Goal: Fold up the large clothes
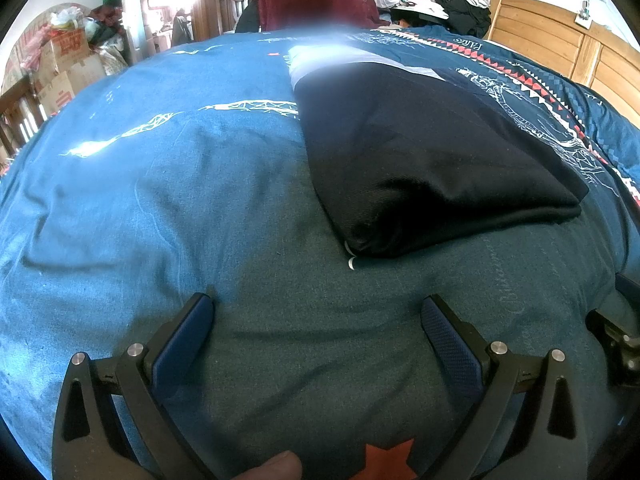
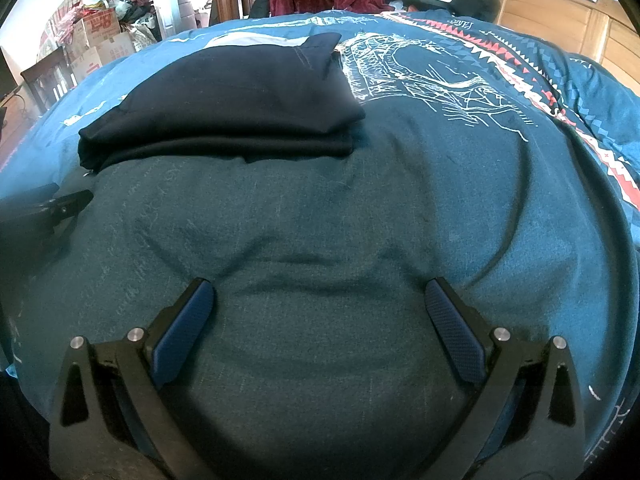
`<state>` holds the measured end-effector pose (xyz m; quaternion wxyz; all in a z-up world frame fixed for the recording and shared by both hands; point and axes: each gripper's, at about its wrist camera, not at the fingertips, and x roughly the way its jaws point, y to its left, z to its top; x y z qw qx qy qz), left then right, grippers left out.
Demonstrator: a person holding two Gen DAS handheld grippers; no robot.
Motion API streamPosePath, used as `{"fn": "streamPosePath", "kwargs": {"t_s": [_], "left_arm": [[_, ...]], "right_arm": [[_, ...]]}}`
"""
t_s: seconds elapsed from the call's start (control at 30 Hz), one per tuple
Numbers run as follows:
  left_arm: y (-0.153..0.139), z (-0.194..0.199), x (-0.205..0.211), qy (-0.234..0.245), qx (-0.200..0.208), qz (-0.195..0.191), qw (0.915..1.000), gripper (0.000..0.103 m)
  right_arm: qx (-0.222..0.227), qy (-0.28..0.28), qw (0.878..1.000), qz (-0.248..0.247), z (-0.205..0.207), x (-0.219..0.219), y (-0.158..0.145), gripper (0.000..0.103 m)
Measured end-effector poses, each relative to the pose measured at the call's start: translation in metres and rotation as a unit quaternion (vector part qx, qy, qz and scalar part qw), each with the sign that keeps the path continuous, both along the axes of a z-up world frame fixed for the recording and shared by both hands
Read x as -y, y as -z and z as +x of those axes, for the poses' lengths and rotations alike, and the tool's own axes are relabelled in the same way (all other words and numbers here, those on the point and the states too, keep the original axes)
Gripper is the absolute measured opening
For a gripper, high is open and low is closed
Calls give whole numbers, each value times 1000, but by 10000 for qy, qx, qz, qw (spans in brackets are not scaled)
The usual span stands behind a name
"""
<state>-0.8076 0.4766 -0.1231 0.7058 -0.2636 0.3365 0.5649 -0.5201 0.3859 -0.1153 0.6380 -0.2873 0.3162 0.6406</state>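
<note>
The dark garment (image 1: 432,160) is seen folded on the blue bedspread (image 1: 160,200), beyond both grippers, left (image 1: 318,312) and right (image 2: 320,296), spread wide and empty. It could be unfolded if nudged carelessly.

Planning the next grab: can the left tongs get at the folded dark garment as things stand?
Probably yes. The left tongs are open and empty, and only bare blue bedcover lies between them and the folded dark garment, ahead and slightly right.
</note>
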Motion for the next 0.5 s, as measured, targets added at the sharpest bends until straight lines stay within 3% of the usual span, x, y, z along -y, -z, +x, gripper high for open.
{"fn": "streamPosePath", "kwargs": {"t_s": [0.5], "left_arm": [[-1,0,-1,2,-8,1,10000,103]], "right_arm": [[10,-12,10000,34,-3,-2,-1,103]]}}
